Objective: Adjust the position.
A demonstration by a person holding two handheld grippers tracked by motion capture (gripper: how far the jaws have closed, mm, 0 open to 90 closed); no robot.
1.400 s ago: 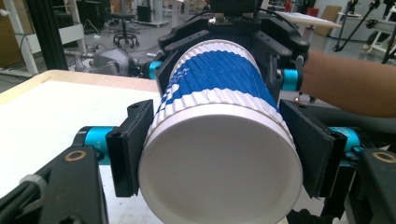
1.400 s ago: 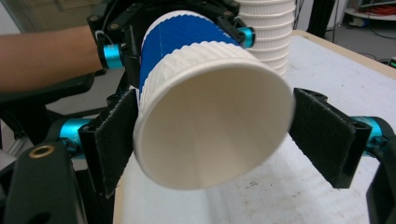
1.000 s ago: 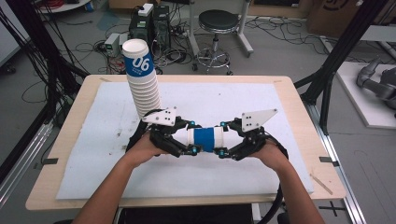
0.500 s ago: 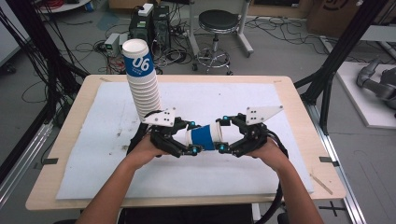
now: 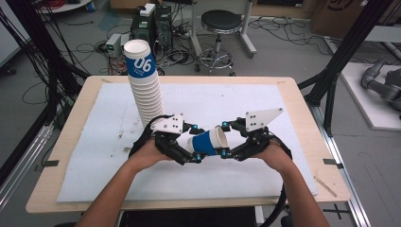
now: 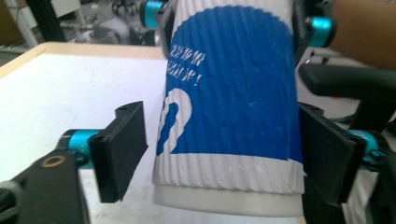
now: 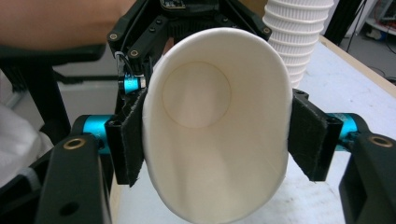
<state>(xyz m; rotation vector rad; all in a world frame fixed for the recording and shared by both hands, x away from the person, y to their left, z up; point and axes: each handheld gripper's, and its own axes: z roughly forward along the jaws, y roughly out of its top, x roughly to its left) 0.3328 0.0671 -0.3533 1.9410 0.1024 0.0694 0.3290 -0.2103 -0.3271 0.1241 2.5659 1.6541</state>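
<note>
A blue and white ribbed paper cup (image 5: 208, 142) lies tilted between my two grippers above the white sheet, mouth end up toward the right. My right gripper (image 5: 224, 138) is shut on its mouth end. In the right gripper view the pads squeeze the cup's rim (image 7: 210, 140) into an oval inside the right gripper (image 7: 219, 140). My left gripper (image 5: 196, 142) straddles the base end. In the left gripper view the cup (image 6: 229, 93) stands between the jaws of the left gripper (image 6: 224, 154). One pad touches it and the other stands a sliver off.
A tall stack of white cups (image 5: 144, 90), topped by one marked 06, leans at the back left of the sheet and appears as the stack (image 7: 296, 32) in the right gripper view. The wooden table (image 5: 302, 101) ends close behind. A stool (image 5: 221, 21) and cables sit on the floor beyond.
The hands drew a little closer together. The cup went from lying level to tilted, its mouth end raised with the right gripper.
</note>
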